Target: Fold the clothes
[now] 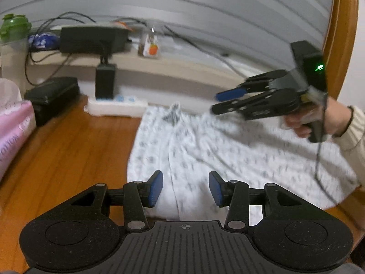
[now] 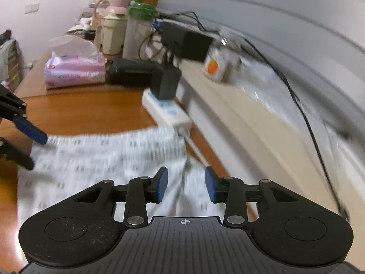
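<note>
Left gripper [image 1: 186, 188] part open, empty, lower centre over patterned garment [image 1: 205, 150]. Right gripper [image 2: 186, 187] part open, empty, above garment edge. Garment spread on wooden surface [image 1: 68, 150].

The garment [image 1: 205, 150] is soft white cloth with a small grey print, lying in loose wrinkles. The table [image 1: 68, 150] under it is orange-brown wood with a smooth, slightly glossy finish. The left gripper [image 1: 186, 188] is matt black plastic, faintly speckled, with metal pivot pins and blue pads that look rubbery, though blur hides their texture. The tissue pack [image 2: 75, 72] has shiny pink plastic wrap.
</note>
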{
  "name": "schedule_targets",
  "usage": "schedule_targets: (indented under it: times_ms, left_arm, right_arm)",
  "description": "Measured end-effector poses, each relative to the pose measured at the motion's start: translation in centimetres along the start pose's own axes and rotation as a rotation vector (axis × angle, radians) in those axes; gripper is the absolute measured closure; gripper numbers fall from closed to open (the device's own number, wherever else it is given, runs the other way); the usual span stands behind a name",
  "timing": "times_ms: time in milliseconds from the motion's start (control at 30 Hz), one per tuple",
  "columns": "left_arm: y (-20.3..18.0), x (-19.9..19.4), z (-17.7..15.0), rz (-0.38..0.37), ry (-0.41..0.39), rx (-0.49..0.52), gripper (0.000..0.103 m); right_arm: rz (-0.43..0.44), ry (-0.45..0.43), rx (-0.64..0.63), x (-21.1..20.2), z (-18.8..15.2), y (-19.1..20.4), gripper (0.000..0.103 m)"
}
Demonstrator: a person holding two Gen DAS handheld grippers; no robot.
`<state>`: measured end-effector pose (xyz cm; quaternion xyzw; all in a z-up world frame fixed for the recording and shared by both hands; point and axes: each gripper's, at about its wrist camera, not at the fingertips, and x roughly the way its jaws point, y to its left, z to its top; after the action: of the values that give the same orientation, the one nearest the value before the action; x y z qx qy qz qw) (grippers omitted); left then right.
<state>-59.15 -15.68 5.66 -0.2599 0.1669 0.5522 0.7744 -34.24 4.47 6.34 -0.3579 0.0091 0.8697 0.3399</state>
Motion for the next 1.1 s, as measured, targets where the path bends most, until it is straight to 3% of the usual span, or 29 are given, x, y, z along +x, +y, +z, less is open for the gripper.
schedule_targets:
  times_ms: [133, 333, 400, 433, 467, 567, 700, 833, 967, 1100]
  left_arm:
    - [-0.1, 0.4, -0.8, 0.001, 0.02, -0.012, 0.056]
    - [-0.2, 0.6, -1.4, 0.021, 0.041, 0.005, 0.062]
    - [-0.4, 0.6, -1.3, 0.033, 0.041, 0.018, 0.084]
    - [-0.5, 0.6, -1.3, 0.033, 0.039, 0.029, 0.089]
    - [-0.7, 0.5, -1.3, 0.032, 0.038, 0.042, 0.095]
    - [-1.1, -1.0, -0.7, 0.061, -0.025, 0.061, 0.099]
    - [0.3, -4.8, 1.3, 0.08, -0.137, -0.02, 0.099]
    - [1.6, -2.6, 0.8, 0.117, -0.006, -0.006, 0.097]
    - [2.5, -1.5, -0.4, 0.104, 0.033, -0.024, 0.096]
    - [2.6, -1.8, 0.1, 0.111, 0.018, -0.016, 0.091]
  right_arm:
    - [0.05, 0.086, 0.042, -0.5, -2.9, -0.2, 0.063]
    - [0.092, 0.148, 0.128, -1.1, -6.0, -1.7, 0.065]
    - [0.125, 0.152, 0.161, -1.3, -6.5, -2.2, 0.083]
    - [0.142, 0.15, 0.175, -1.4, -6.7, -2.4, 0.097]
    - [0.137, 0.144, 0.168, -1.6, -6.7, -2.4, 0.1]
    - [0.073, 0.098, 0.116, -2.7, -6.3, -2.1, 0.101]
    - [-0.117, 0.009, 0.054, -4.4, -4.8, -2.0, 0.101]
    - [-0.163, 0.101, -0.002, -2.5, -5.1, -1.5, 0.101]
    - [-0.173, 0.129, 0.011, -1.5, -6.0, -1.6, 0.1]
    - [-0.218, 0.087, 0.022, -1.9, -6.1, -2.1, 0.1]
